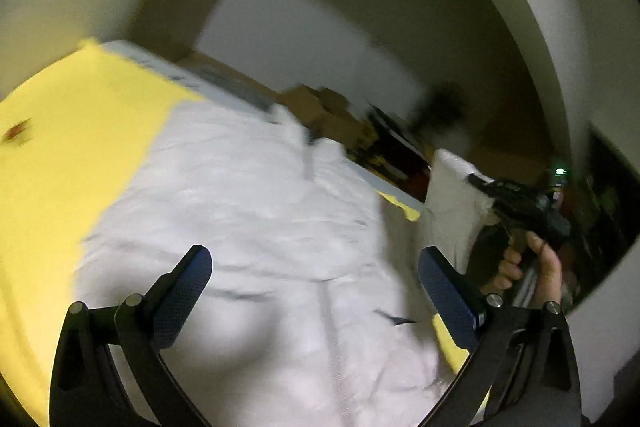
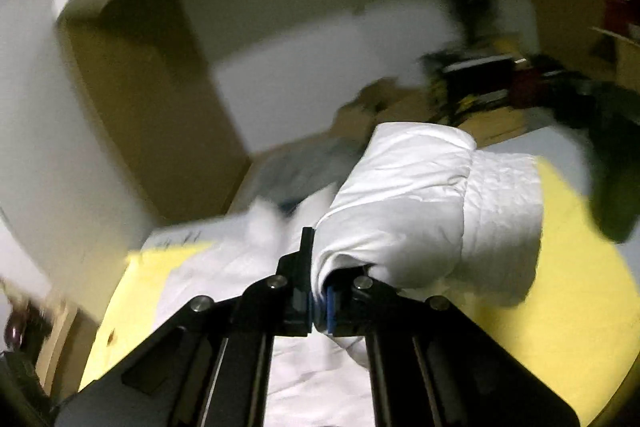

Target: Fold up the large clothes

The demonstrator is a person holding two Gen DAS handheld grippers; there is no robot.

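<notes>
Right gripper: nearest the lens in the right wrist view; jaws pressed together on a bunched fold of the white garment, cloth wedged between the blue pads.
Left gripper: jaws wide apart, nothing between them, poised above the cloth without touching.
Hand: seen from the left wrist view, wrapped round the handle of the right gripper, at the garment's right edge.
Garment position: mostly spread flat on the yellow sheet, which covers the table; one padded portion, probably a sleeve, lifted clear at the right side and draped over the clamped jaws.
Fabric: soft, puffy and quilted, lightly creased; likely light for its bulk, limp, prone to sag and slide on itself.
Grip advice: best taken at a seam, cuff or hem, where layers bunch thick enough to pinch; smooth shell probably slippery, so a deep bite needed.
Risk: lifted portion may slip out if tugged fast; padding likely to spring a fold back open.
Clarity: both views blurred; background clutter not readable.
</notes>
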